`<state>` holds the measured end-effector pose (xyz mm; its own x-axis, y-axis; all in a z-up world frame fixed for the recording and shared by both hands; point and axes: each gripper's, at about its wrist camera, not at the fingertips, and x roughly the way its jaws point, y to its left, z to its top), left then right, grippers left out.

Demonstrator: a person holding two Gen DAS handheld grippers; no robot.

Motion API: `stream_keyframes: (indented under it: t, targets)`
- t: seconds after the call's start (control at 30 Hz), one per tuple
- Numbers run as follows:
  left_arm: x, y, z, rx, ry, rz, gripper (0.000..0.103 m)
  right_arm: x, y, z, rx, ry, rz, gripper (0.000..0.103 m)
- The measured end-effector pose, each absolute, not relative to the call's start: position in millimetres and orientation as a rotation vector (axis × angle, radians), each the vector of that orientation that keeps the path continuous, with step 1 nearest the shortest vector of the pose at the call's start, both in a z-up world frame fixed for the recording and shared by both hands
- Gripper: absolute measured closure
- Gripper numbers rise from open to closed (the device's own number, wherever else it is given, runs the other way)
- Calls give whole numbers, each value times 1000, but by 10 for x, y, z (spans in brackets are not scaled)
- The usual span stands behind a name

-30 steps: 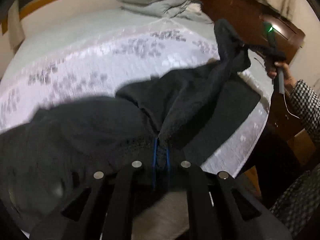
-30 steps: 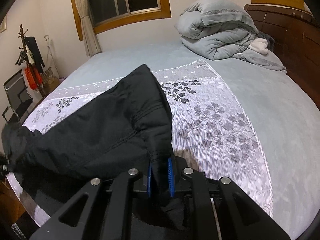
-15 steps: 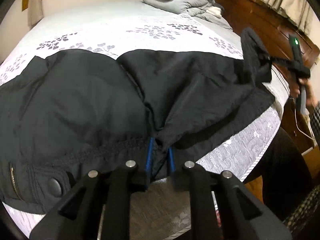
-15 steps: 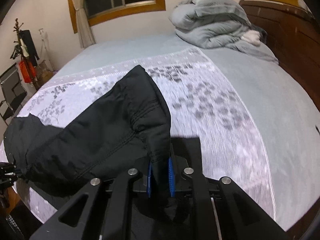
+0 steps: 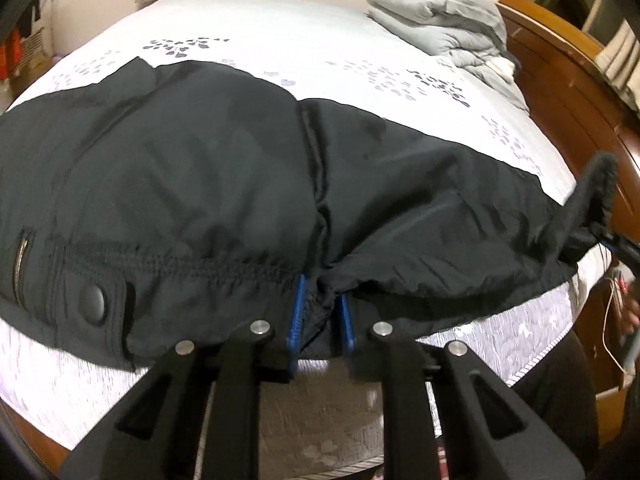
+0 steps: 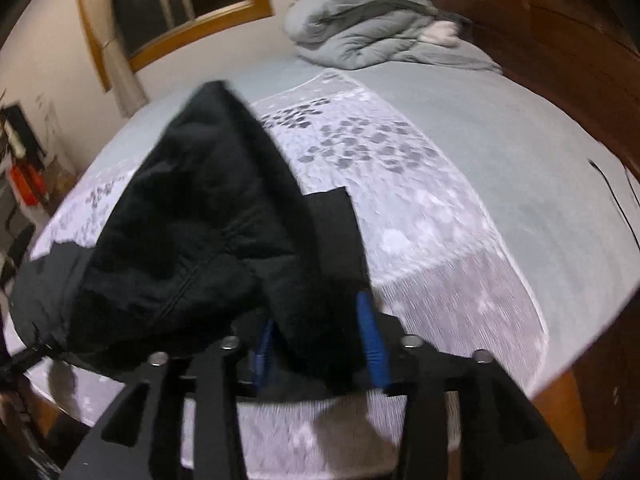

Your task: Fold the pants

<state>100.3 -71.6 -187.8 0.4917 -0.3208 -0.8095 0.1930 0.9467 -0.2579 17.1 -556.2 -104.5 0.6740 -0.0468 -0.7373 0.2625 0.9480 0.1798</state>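
Black pants (image 5: pixel 224 184) lie spread across the near edge of the bed (image 5: pixel 304 48), waistband toward the camera, a shiny nylon-like cloth with soft wrinkles. There is the elastic waistband stitching, a round snap button (image 5: pixel 93 299) on the left, and a small zipper (image 5: pixel 21 254) at the far left edge. A centre seam runs up the middle of the garment. The left claw (image 5: pixel 320 316) has its blue pads narrowly apart and opening, the waistband fabric bunched between them. On the right wrist view, the right claw (image 6: pixel 318 346) is opening, its blue pads now standing clearly apart, with the dark fuzzy-lined cloth of a pant leg (image 6: pixel 208 216) draped loosely between them and heaped up over the patterned bedspread (image 6: pixel 420 216). A folded grey duvet (image 6: pixel 372 36) sits at the headboard end
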Motion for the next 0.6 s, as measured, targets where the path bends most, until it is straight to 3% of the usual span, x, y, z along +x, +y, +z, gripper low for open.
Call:
stream_keyframes:
  t: [0.1, 0.17, 0.2, 0.23, 0.33, 0.47, 0.6]
  targets:
    - [946, -716, -1876, -138, 998, -300, 84, -86, -5480, -887, 311, 800, -231, 52]
    - [921, -718, -1861, -130, 990, -300, 80, -193, -5425, -818, 375, 800, -192, 41]
    - [906, -731, -1854, -129, 989, -303, 72, -246, -5369, -785, 447, 811, -121, 38]
    - [885, -744, -1851, -127, 990, -306, 70, -256, -5309, -769, 515, 828, -54, 32]
    - [854, -780, -1825, -98, 987, -303, 67, -164, -5115, -646, 621, 839, 84, 30]
    - [811, -768, -1724, -108, 988, -309, 62, 265, -4830, -389, 467, 921, 68, 31]
    - [788, -808, -1700, -99, 988, -347, 40, 743, -4494, -70, 159, 889, 88, 31]
